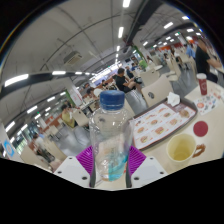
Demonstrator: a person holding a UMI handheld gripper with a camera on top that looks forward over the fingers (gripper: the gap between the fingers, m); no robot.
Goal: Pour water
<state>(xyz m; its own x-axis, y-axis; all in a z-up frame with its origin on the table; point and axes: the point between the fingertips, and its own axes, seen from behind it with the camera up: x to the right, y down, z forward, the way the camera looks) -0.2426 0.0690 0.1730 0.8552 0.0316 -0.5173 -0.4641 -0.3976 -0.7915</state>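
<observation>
Clamped between the fingers' purple pads (88, 160), an upright water bottle (109, 135) (blue cap on) stands left of the yellow cup (181, 149).

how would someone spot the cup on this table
On the white table, look just past the clear water bottle gripped between the fingers. The cup stands beside it, below the patterned tray. It is the only yellow, open-topped thing there.

**Water bottle held upright, cup beside it**

A clear plastic bottle (110, 135) with a blue cap is gripped upright between the purple pads (86, 160) — both are pressed against its sides. A yellow cup (181, 149) — open, upright — is seen on the table just beside it.
</observation>
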